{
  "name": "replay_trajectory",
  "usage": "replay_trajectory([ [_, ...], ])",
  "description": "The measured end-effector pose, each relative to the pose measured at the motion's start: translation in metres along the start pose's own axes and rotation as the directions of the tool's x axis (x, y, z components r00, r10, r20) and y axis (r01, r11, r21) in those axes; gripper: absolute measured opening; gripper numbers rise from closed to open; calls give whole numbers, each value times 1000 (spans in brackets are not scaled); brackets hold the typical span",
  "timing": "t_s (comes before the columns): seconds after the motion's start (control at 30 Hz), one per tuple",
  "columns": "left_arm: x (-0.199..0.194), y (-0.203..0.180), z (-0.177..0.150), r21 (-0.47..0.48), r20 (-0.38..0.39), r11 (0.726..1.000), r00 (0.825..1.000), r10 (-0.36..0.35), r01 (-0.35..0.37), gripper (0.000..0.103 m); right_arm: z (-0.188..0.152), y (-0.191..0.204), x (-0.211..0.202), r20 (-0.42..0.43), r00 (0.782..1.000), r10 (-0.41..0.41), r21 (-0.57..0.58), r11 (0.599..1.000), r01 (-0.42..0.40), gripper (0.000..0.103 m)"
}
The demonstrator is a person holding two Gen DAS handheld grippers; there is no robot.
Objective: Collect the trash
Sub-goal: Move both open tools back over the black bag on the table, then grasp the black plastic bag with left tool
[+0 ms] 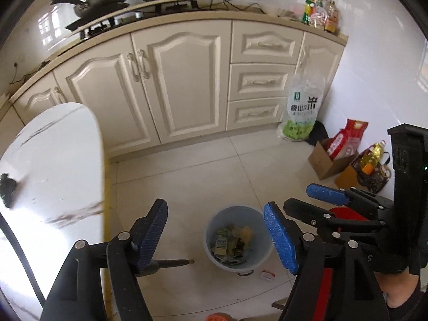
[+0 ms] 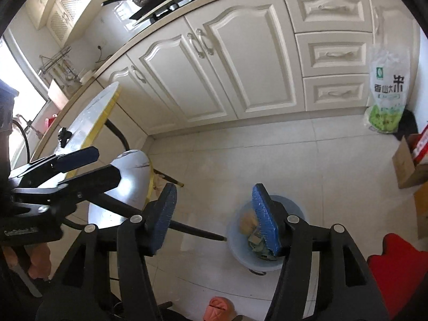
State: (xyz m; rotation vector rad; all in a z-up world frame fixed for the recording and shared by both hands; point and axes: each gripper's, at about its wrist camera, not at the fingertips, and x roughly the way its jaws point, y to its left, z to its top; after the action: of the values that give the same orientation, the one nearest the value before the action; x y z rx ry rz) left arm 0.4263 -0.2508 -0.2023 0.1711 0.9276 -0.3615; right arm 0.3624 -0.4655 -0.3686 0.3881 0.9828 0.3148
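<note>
The bin (image 1: 236, 236) stands on the tiled floor (image 1: 214, 165), already holding crumpled wrappers (image 1: 230, 243) and scraps. Just beside its base lies a small white-and-red packet (image 1: 267, 275) — by my reading, the next piece to collect. A dark clump (image 1: 8, 188) sits on the white table (image 1: 53, 160), well apart from the bin. The left claw (image 1: 215, 238) hangs above the bin, spread wide and empty; the right claw (image 2: 214, 222) is likewise wide open, carrying nothing (its blue pads bare). To do this well, lower one claw straight over the packet, straddle it, and close gently — thin packaging slips easily.
</note>
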Motion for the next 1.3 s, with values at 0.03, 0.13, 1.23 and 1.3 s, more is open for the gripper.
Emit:
replay_trajectory([
  [0.03,-10,2,-3,-2,8,1000,1000,2,-1,71,1,7,-6,9,1000,-10,-11,1000,10,57],
  [0.13,-46,18,-14,-16,47,1000,999,3,-2,71,5,33,-26,48,999,-14,-45,999,16,65],
  [1.23,-103,277,-91,-281,-22,930,970,240,-237,75,59,297,84,-42,987,154,-299,941,-160,97],
  [1.3,-96,285,-87,-277,-33,935,974,223,-223,74,57,290,92,-54,987,151,-291,943,-161,97],
])
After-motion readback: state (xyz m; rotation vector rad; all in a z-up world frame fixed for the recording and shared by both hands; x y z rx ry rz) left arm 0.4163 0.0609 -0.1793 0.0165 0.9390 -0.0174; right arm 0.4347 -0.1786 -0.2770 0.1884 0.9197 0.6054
